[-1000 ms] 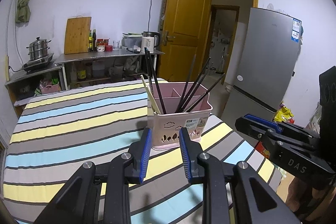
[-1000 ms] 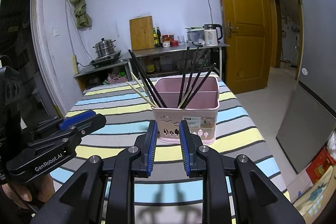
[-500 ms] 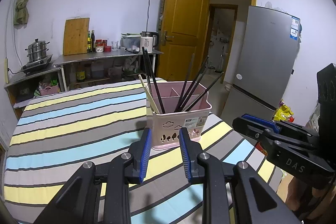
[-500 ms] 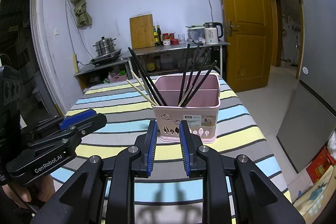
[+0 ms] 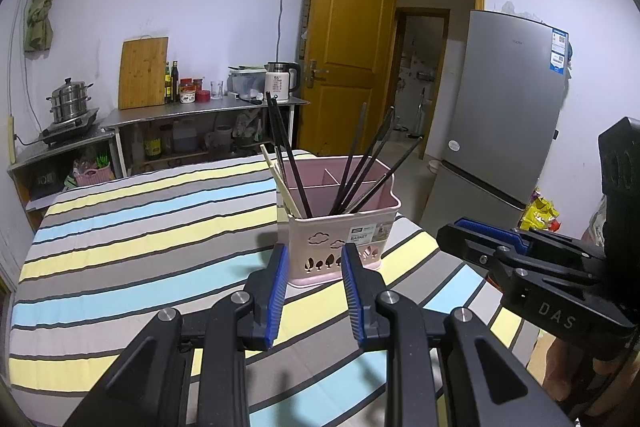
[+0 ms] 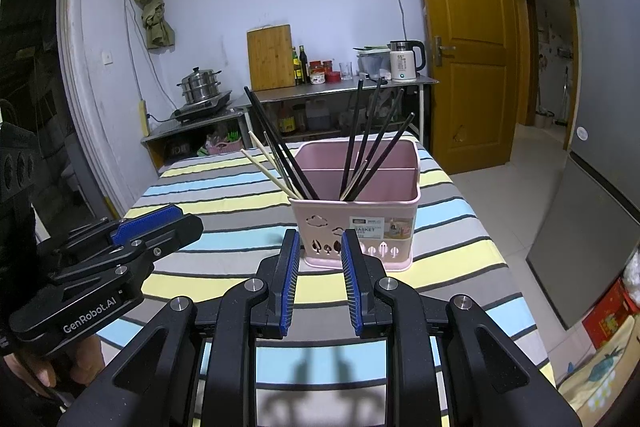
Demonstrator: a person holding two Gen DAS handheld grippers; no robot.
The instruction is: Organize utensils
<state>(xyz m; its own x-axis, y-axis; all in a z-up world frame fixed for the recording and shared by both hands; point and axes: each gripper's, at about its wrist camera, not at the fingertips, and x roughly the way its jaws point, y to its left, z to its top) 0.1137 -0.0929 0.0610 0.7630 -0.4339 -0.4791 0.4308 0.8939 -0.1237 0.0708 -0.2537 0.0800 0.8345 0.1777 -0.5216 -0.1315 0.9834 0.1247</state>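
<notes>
A pink divided utensil basket [image 5: 340, 231] stands on the striped table [image 5: 132, 227] near its right edge; it also shows in the right wrist view [image 6: 360, 223]. Several black chopsticks [image 6: 372, 143] and a few pale wooden ones [image 6: 268, 167] stand in it. My left gripper [image 5: 314, 259] is open and empty, just in front of the basket. My right gripper [image 6: 320, 247] is open and empty, also just in front of it. Each gripper shows in the other's view: the right one [image 5: 480, 239], the left one [image 6: 160, 223].
A steel counter [image 6: 340, 89] at the back wall carries a cutting board, bottles and a kettle. A steamer pot [image 6: 199, 86] sits on a lower shelf. A wooden door [image 6: 464, 39] and a grey fridge [image 5: 504, 123] stand to the right of the table.
Both grippers have drifted very slightly; the basket sits a touch higher in the left view. Both stay open and empty.
</notes>
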